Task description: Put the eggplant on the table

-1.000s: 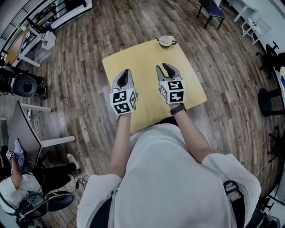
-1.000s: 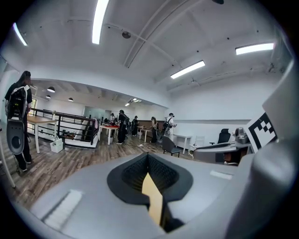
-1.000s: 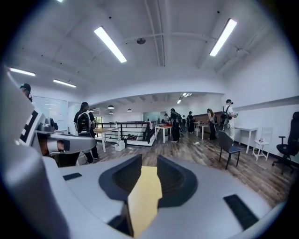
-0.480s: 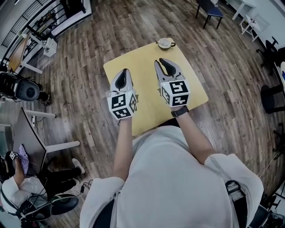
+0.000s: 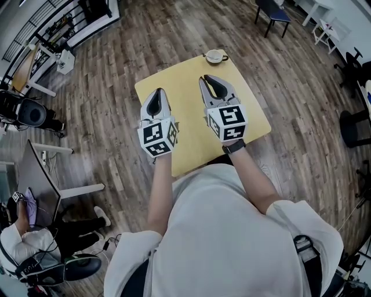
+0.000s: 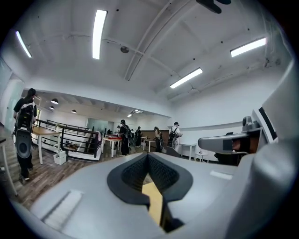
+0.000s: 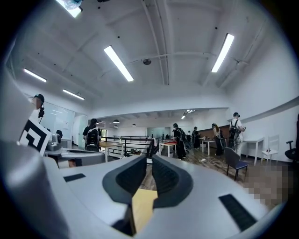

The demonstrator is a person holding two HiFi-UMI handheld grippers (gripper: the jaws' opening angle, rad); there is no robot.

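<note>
No eggplant shows in any view. A square yellow table stands in front of me, with a small round bowl at its far edge. Both grippers hang side by side above the table, pointing level and away from me. My left gripper has its jaw tips together with nothing in them; the left gripper view shows the left gripper the same way. My right gripper is closing: the right gripper view shows the right gripper with only a slim gap and nothing inside it.
Wood floor surrounds the table. A blue chair stands beyond it at the far right, a black stool to the right. A seated person and a desk are at the left. Several people stand far across the room.
Both grippers have risen toward the camera above the table. The right gripper's jaws have drawn much closer together. The left gripper's jaws stay together.
</note>
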